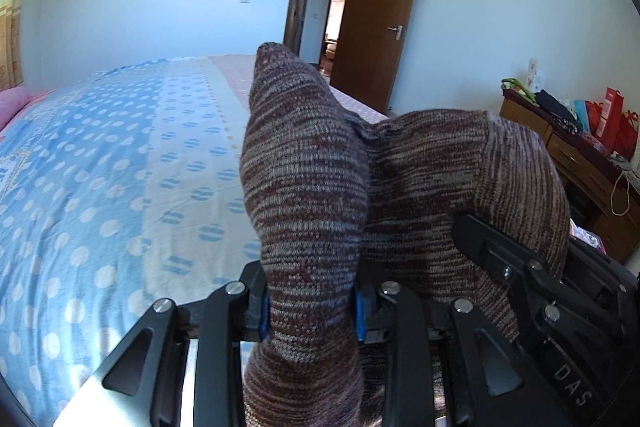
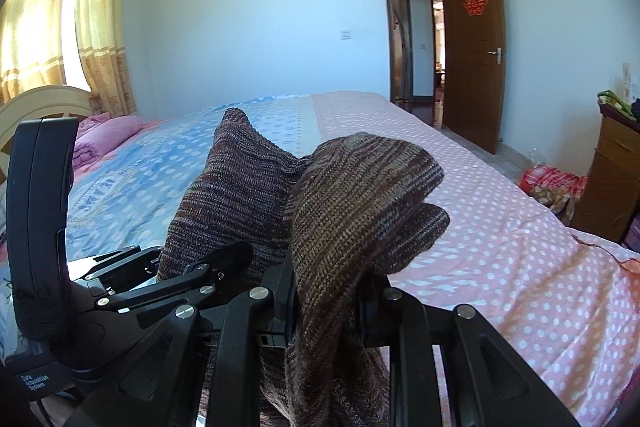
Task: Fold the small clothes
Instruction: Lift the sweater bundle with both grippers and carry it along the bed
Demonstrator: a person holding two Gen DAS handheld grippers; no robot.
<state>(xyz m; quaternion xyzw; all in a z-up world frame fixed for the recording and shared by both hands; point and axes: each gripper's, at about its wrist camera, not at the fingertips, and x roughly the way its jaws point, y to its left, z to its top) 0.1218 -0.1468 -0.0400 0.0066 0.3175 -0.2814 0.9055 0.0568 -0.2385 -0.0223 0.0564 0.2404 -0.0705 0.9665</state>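
A brown and grey striped knit garment point(image 1: 308, 187) is held up above the bed between both grippers. My left gripper point(image 1: 312, 311) is shut on one edge of it, and the cloth stands up in front of the camera. My right gripper point(image 2: 328, 303) is shut on another edge of the same garment point(image 2: 352, 203), which drapes over and hangs down between the fingers. Each gripper shows in the other's view: the right one point(image 1: 532, 279) beside the left, the left one point(image 2: 168, 279) beside the right. They are close together.
A bed point(image 1: 120, 167) with a blue and pink dotted sheet lies below and ahead. A pink pillow point(image 2: 104, 143) is at its head. A wooden dresser point(image 1: 580, 163) with bags stands to the right. An open brown door point(image 2: 472, 51) is at the back.
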